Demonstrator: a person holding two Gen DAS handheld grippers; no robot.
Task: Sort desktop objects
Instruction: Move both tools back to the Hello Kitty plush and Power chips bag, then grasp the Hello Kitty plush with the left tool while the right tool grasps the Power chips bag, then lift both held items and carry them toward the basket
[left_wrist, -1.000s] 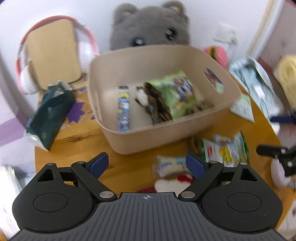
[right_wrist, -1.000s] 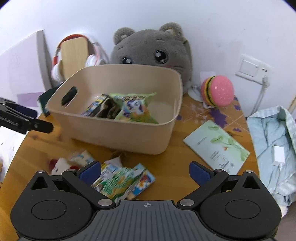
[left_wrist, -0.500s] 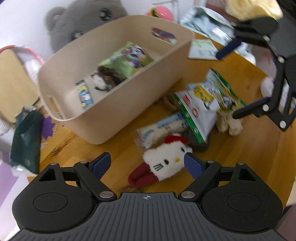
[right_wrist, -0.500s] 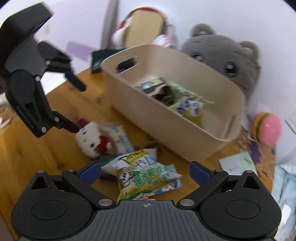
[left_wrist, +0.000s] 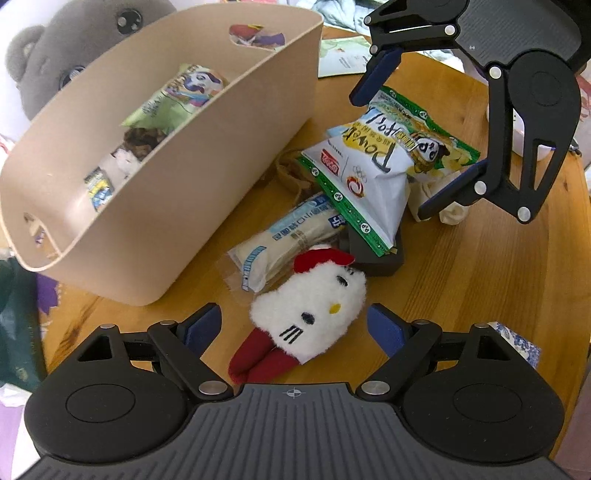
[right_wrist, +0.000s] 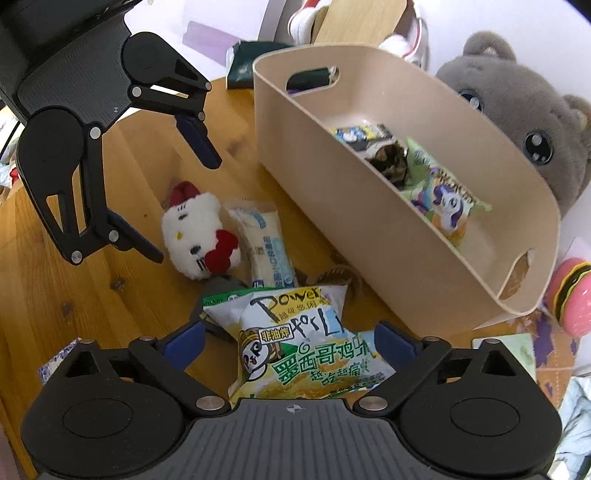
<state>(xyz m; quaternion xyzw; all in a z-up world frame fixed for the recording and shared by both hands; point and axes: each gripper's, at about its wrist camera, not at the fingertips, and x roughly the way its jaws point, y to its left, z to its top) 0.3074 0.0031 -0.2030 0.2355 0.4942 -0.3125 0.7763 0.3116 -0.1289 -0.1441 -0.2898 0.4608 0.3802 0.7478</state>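
A beige bin (left_wrist: 207, 177) holds several snack packs; it also shows in the right wrist view (right_wrist: 406, 236). My left gripper (left_wrist: 295, 328) is open, its fingers either side of a white cat plush with red bow (left_wrist: 310, 310), not touching it. My right gripper (right_wrist: 288, 341) is open around a yellow-green chip bag (right_wrist: 306, 347), which also shows in the left wrist view (left_wrist: 384, 155). A clear-wrapped white bar (left_wrist: 284, 240) lies between plush and chip bag, on a dark flat block (left_wrist: 373, 254).
A grey bear plush (right_wrist: 524, 114) sits behind the bin. Pink burger toy (right_wrist: 570, 299), a booklet (left_wrist: 340, 55) and a dark green pouch (left_wrist: 18, 325) lie around it. A small blue-white packet (left_wrist: 517, 339) lies by the table's wooden edge.
Both grippers have moved down and closer to the pile. The left now straddles the cat plush; the right now straddles the chip bag. Both stay open.
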